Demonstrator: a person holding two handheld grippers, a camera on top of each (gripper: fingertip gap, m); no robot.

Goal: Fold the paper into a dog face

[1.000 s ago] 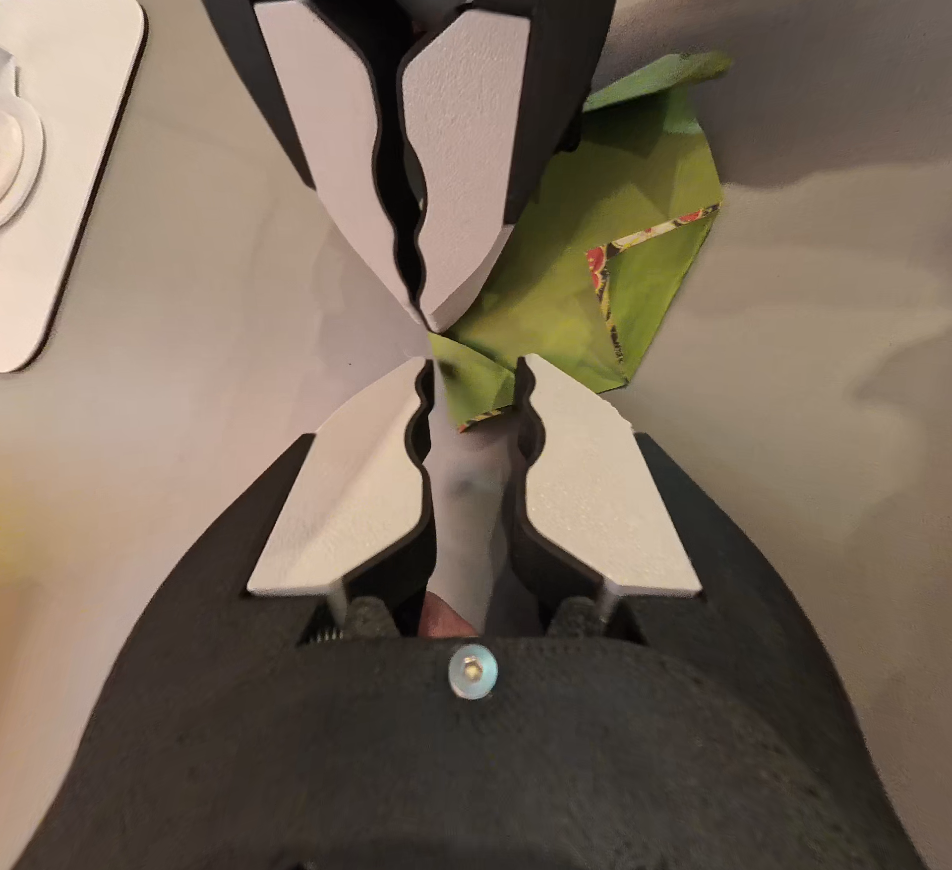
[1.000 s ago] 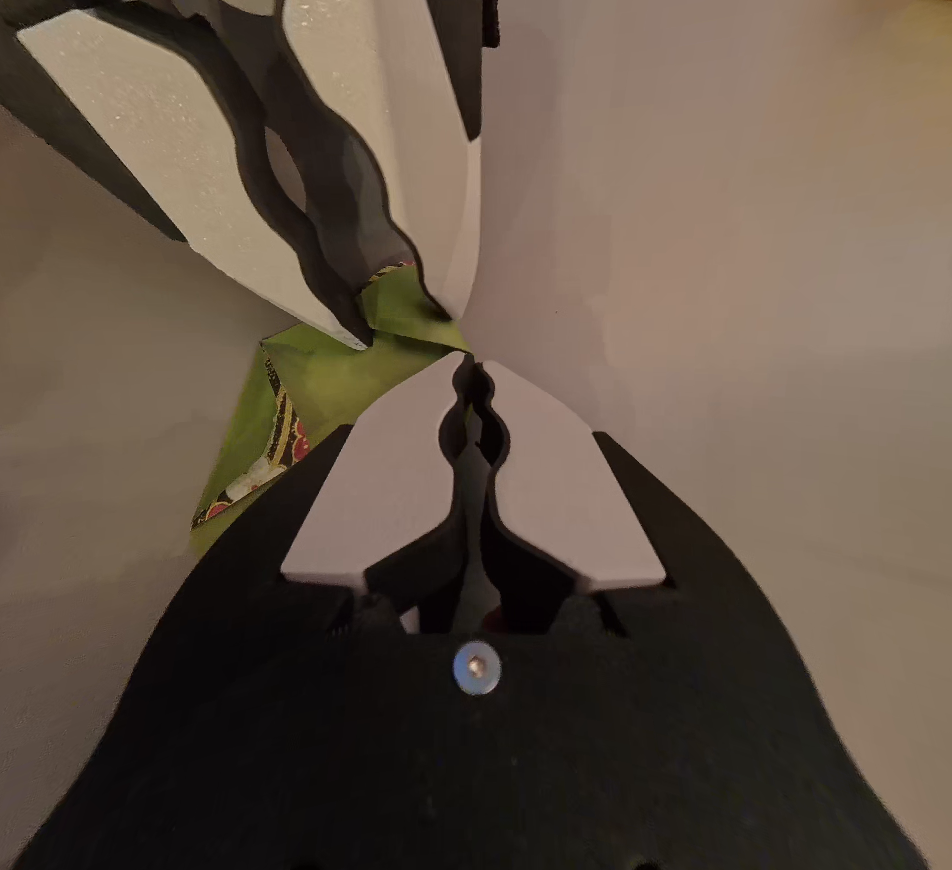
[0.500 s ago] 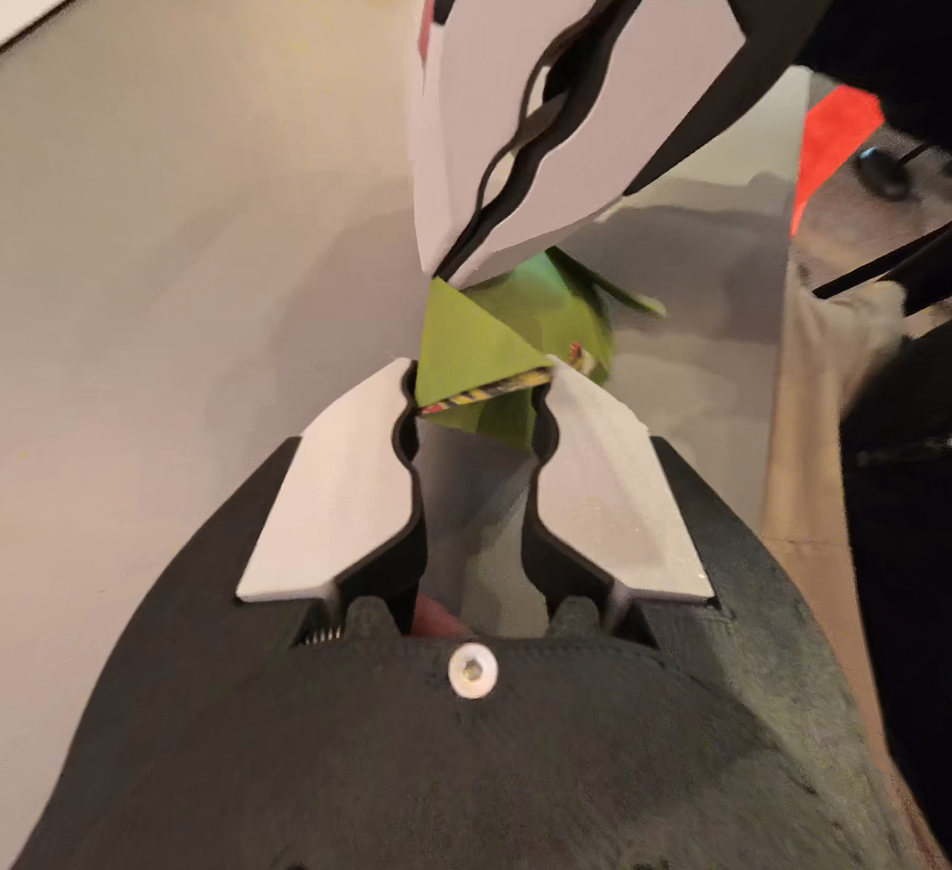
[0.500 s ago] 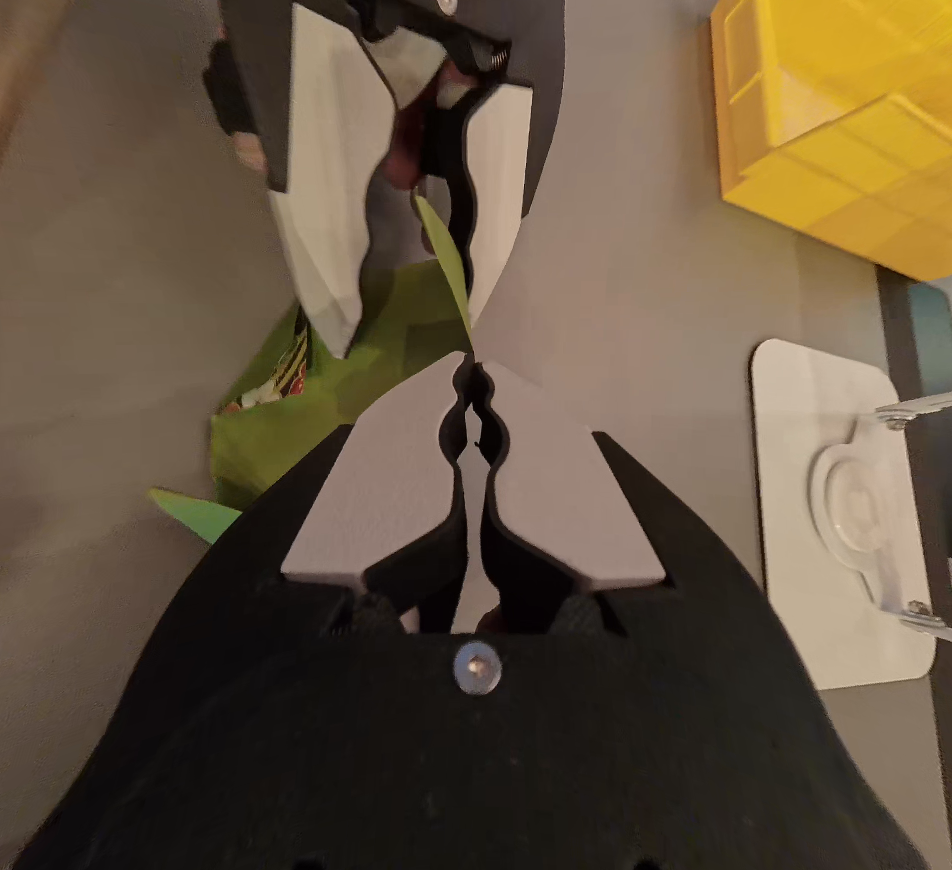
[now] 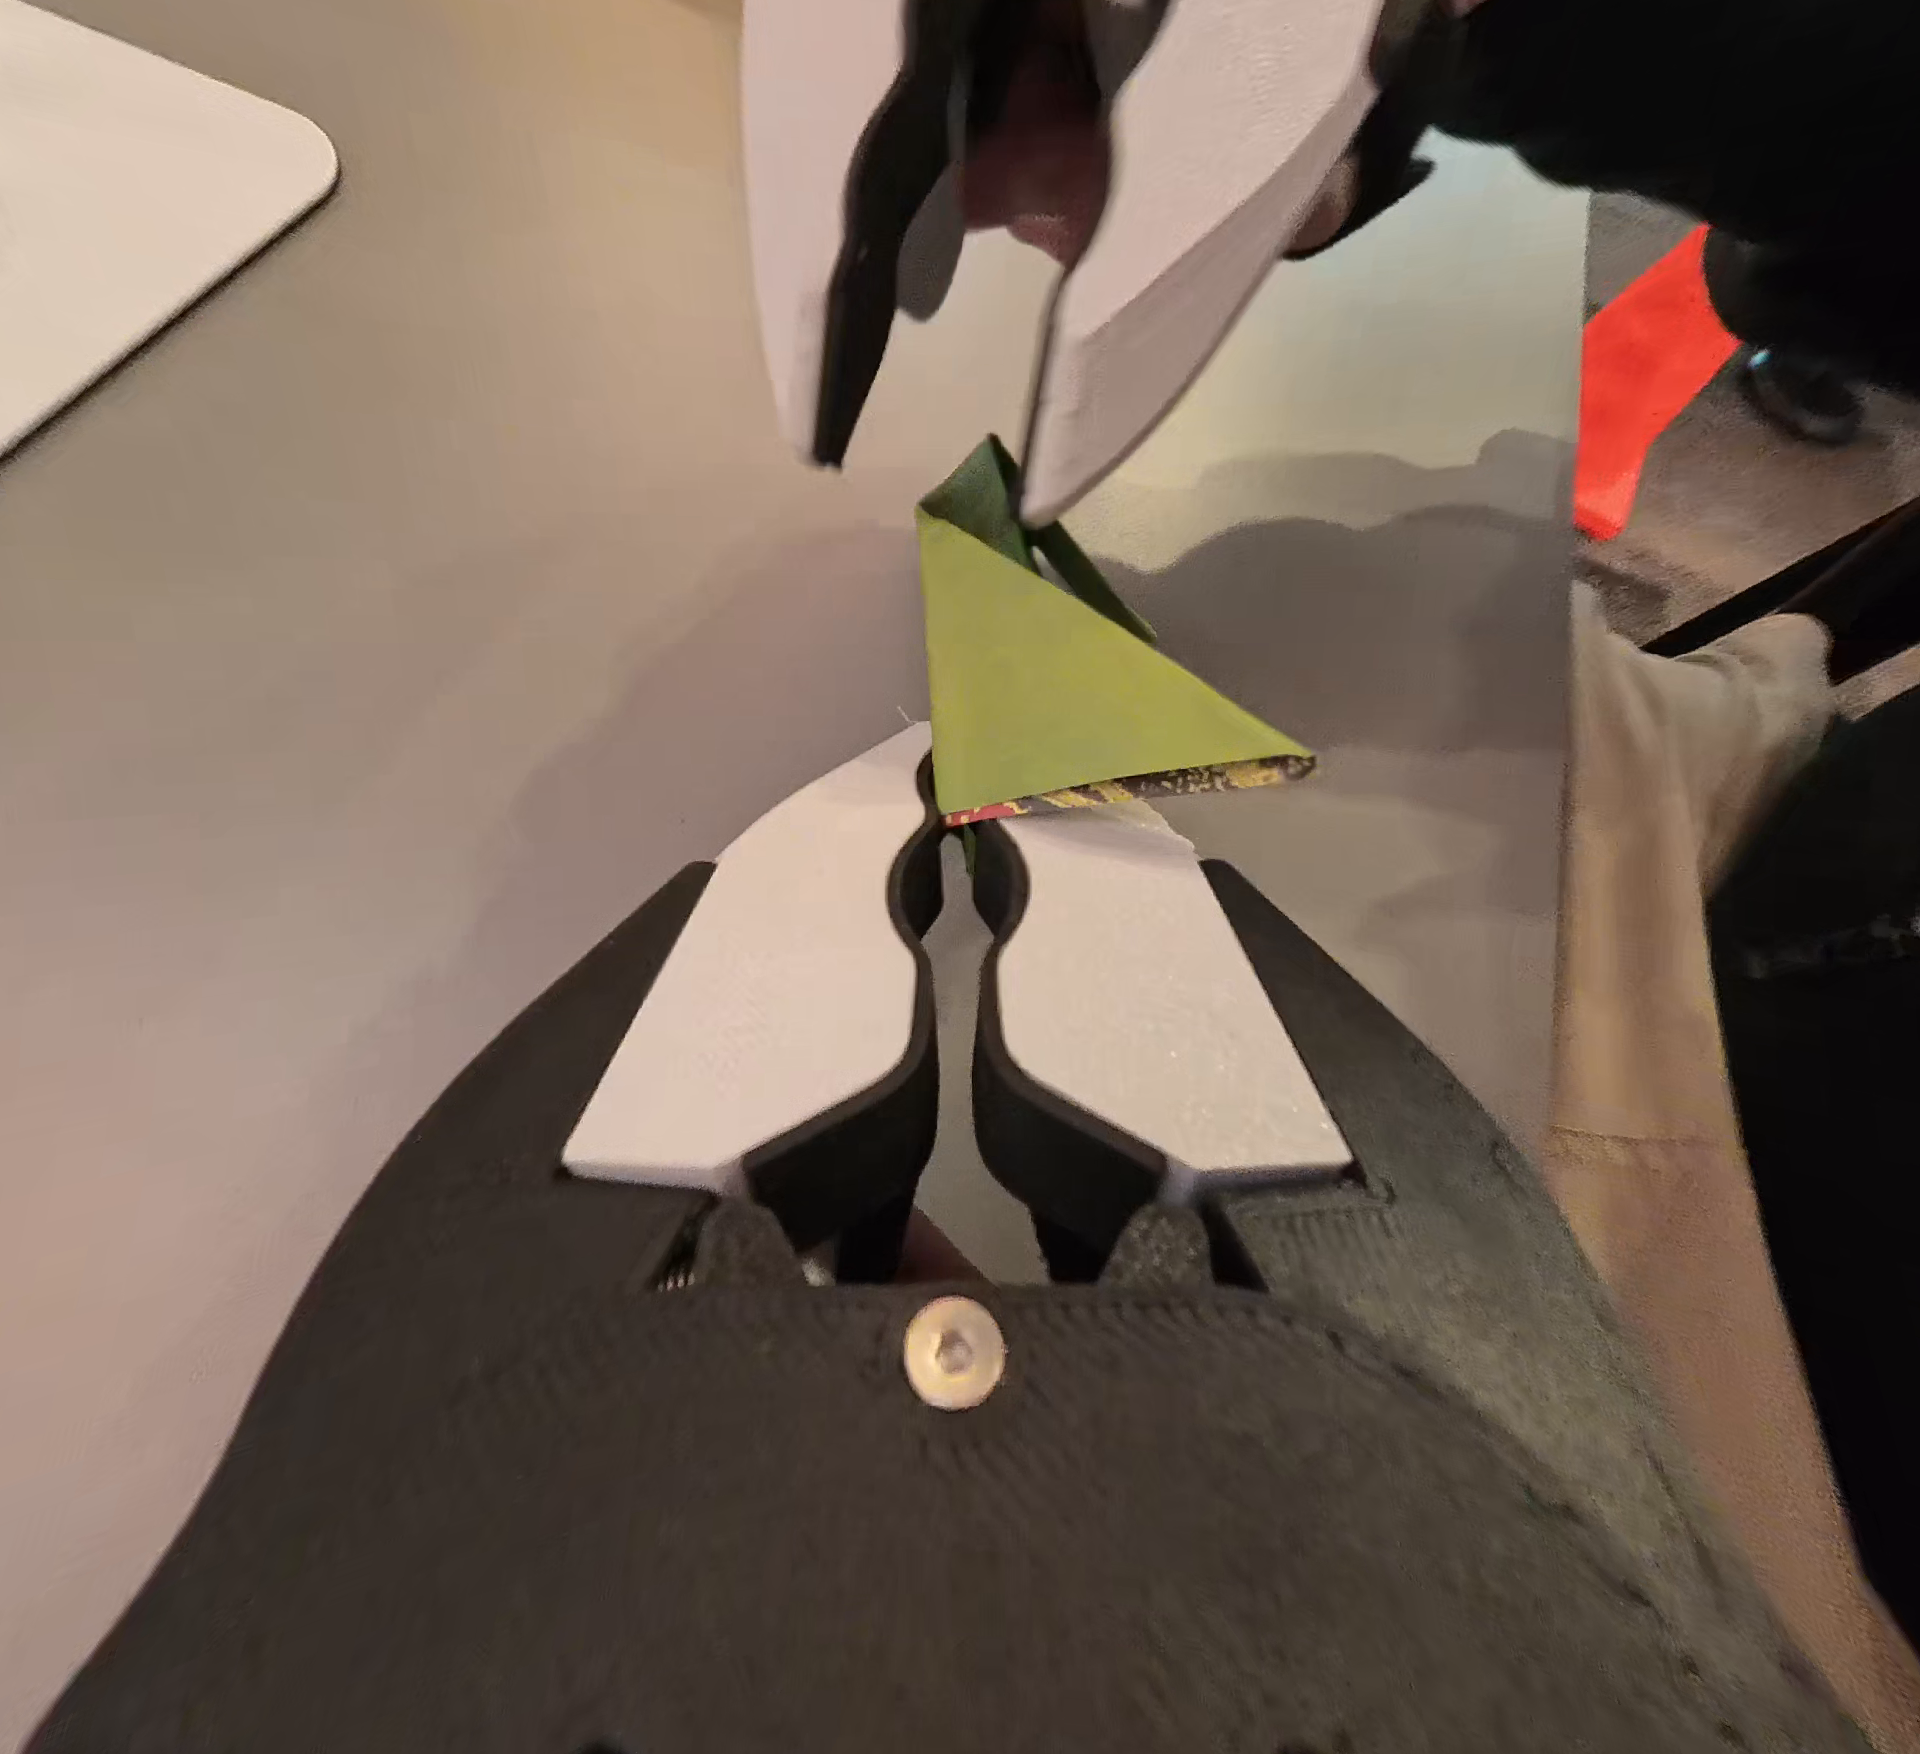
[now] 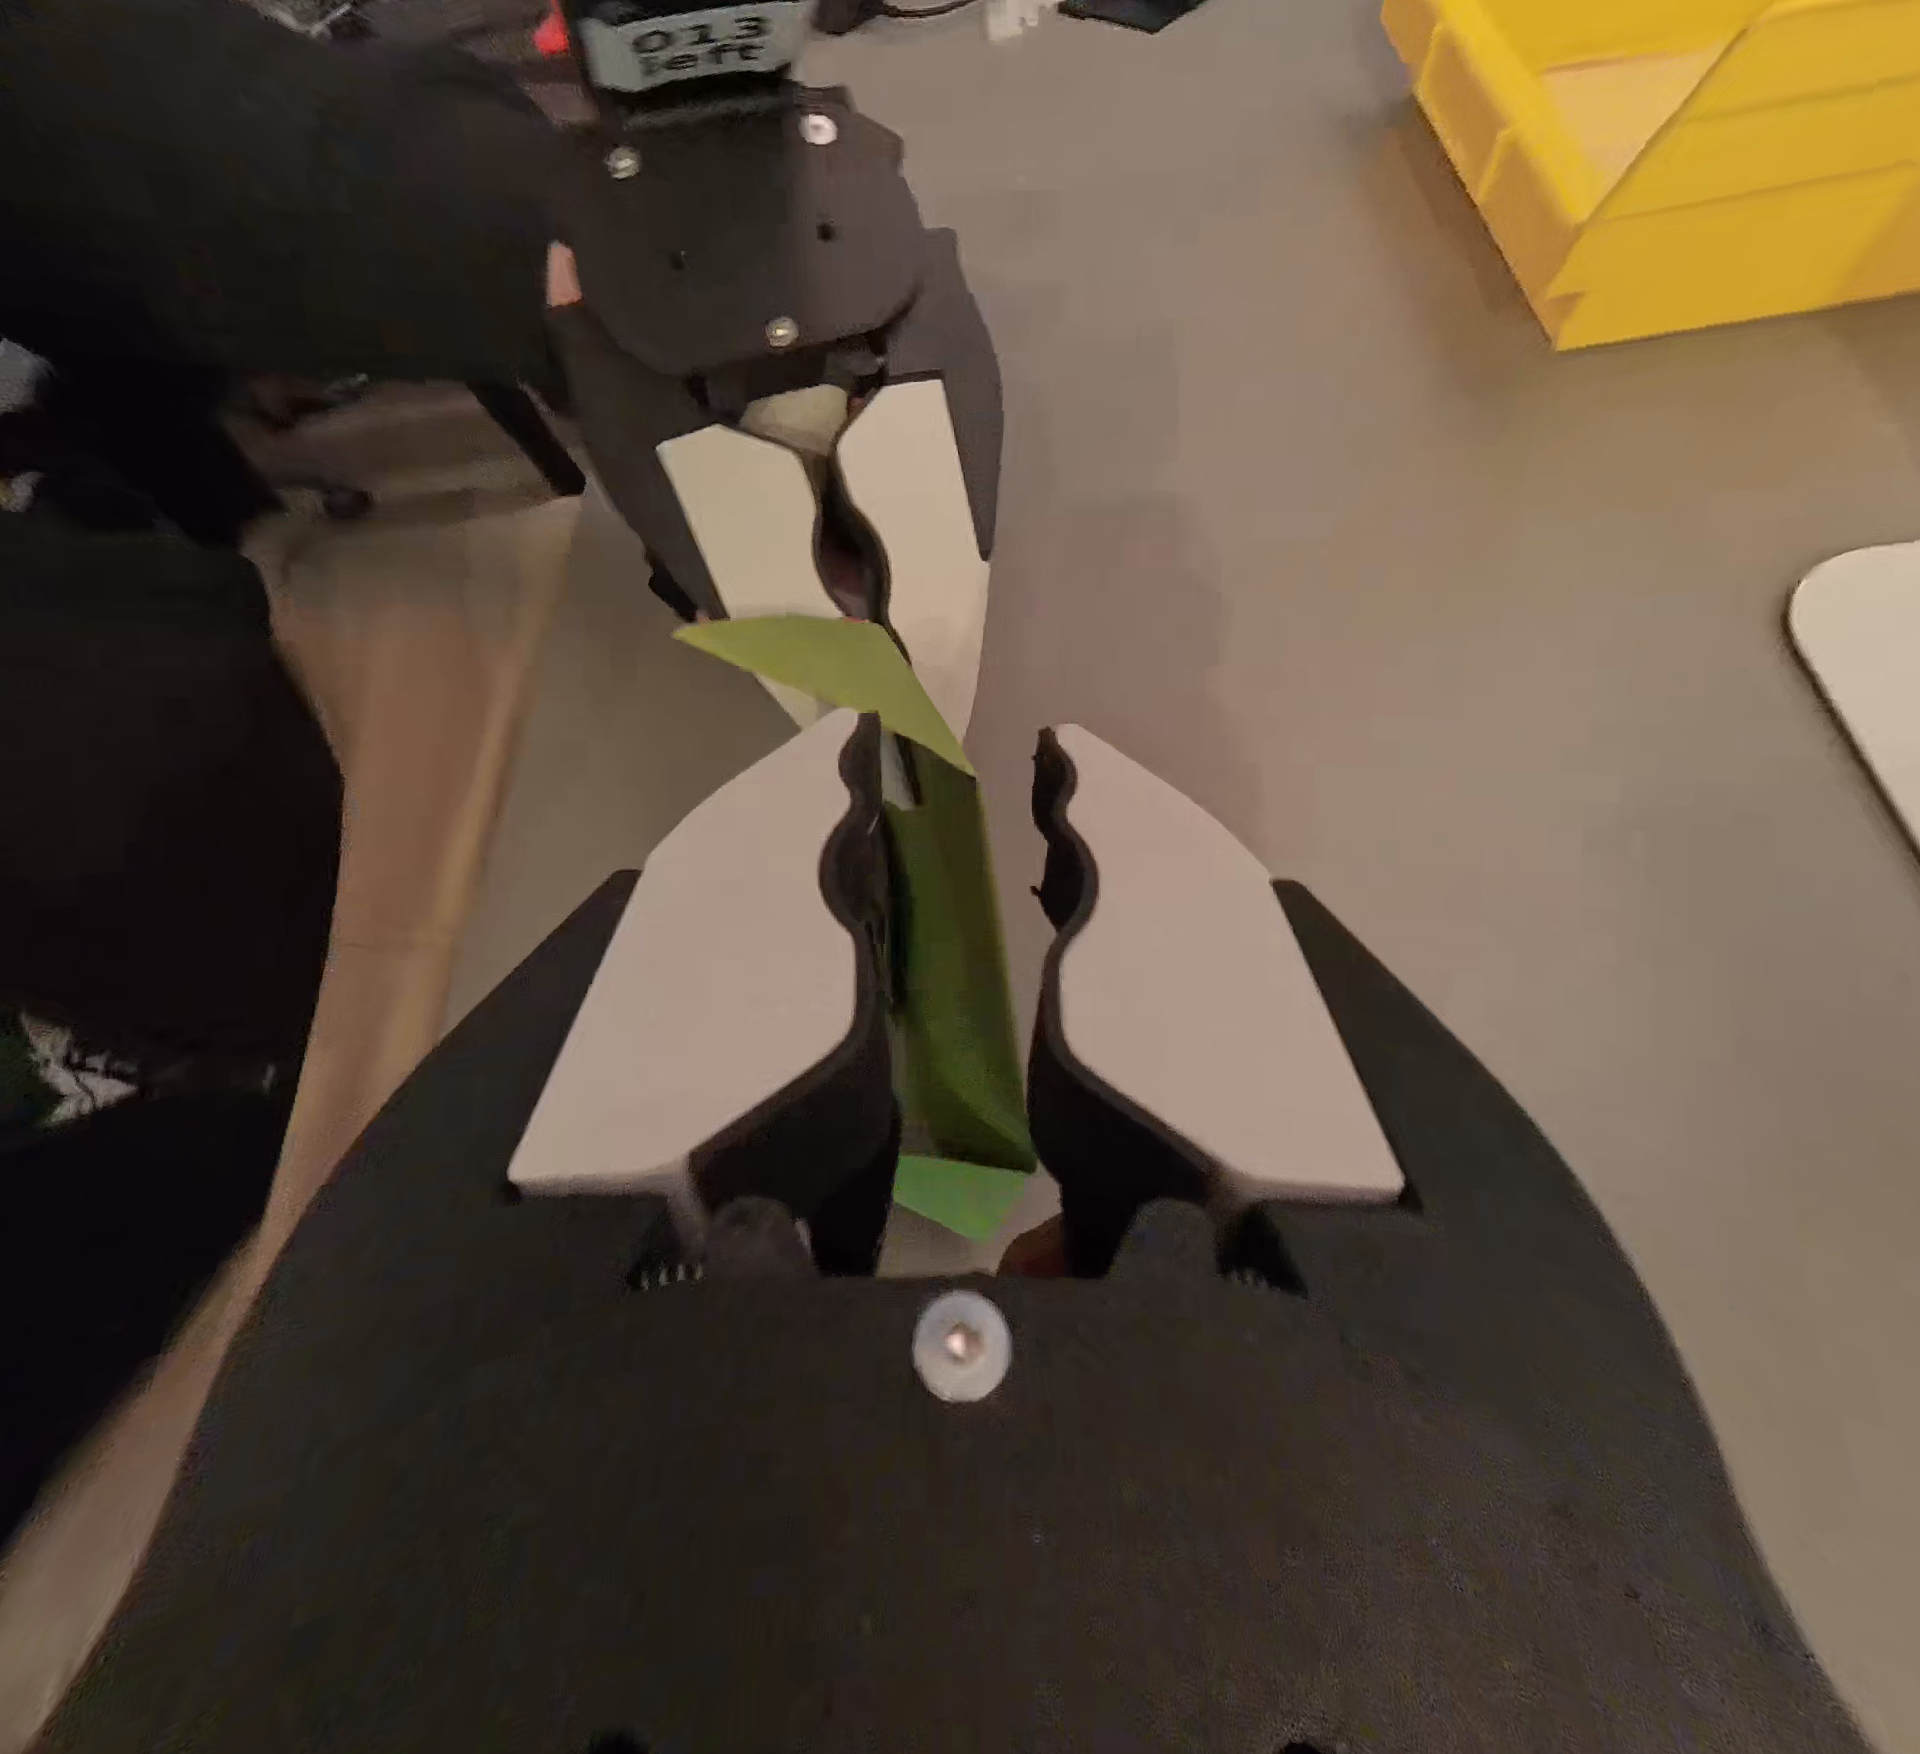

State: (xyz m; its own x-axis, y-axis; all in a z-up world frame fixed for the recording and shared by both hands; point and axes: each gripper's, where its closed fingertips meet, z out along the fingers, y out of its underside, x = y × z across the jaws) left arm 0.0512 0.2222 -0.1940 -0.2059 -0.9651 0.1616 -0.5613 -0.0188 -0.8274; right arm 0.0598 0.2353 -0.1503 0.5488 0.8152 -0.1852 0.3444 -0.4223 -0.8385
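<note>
- Above the grey table [image 5: 416,561], your left gripper [image 5: 956,800] is pinched onto a corner of the folded green paper [image 5: 1039,665], holding it off the surface
- Your right gripper [image 6: 951,748] has its jaws spread, with the paper [image 6: 951,977] hanging between them
- A yellow bin [image 6: 1683,94] sits well apart, far right
- A white pad [image 5: 125,198] lies near the table's left

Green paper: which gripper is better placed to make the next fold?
Probably the right. The left gripper is shut on a corner of the green paper, holding it off the table. The right gripper is open, with the paper between its fingers, so it is free to regrip and crease.
</note>
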